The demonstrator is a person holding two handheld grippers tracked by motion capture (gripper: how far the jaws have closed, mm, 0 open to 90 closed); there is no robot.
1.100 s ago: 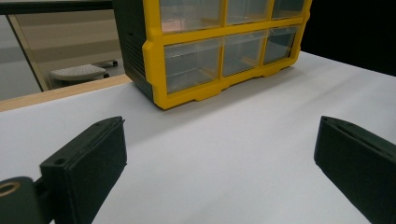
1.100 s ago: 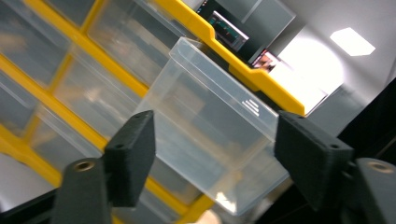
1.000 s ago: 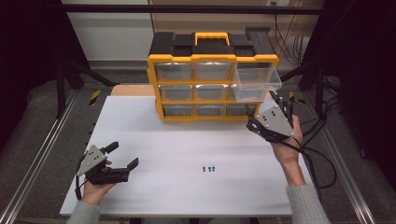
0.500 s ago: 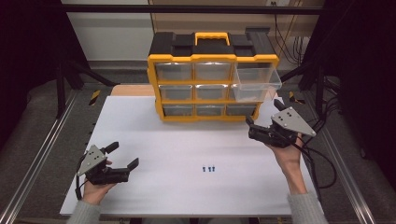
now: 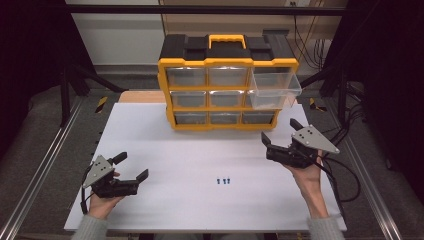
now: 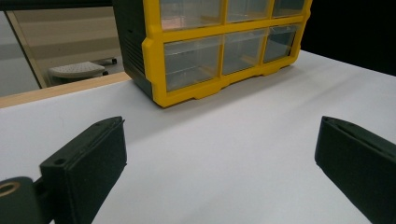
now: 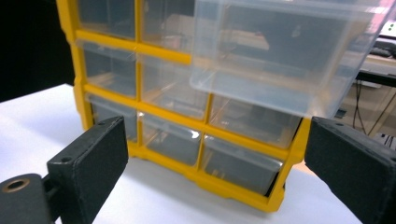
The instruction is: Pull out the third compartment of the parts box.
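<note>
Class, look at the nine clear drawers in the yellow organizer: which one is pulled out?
The top right drawer of the organizer. It juts forward past the yellow frame, while the other eight sit flush in their slots.

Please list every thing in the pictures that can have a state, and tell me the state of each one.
Yellow and black plastic drawer cabinet: upright on the white table.
Clear plastic top-right drawer: pulled out, looks empty.
Other clear drawers: pushed in.
Small blue screws: loose on the table, untouched.
Left gripper: jaws open, holding nothing.
Right gripper: jaws have just been opening, nothing between them.
</note>
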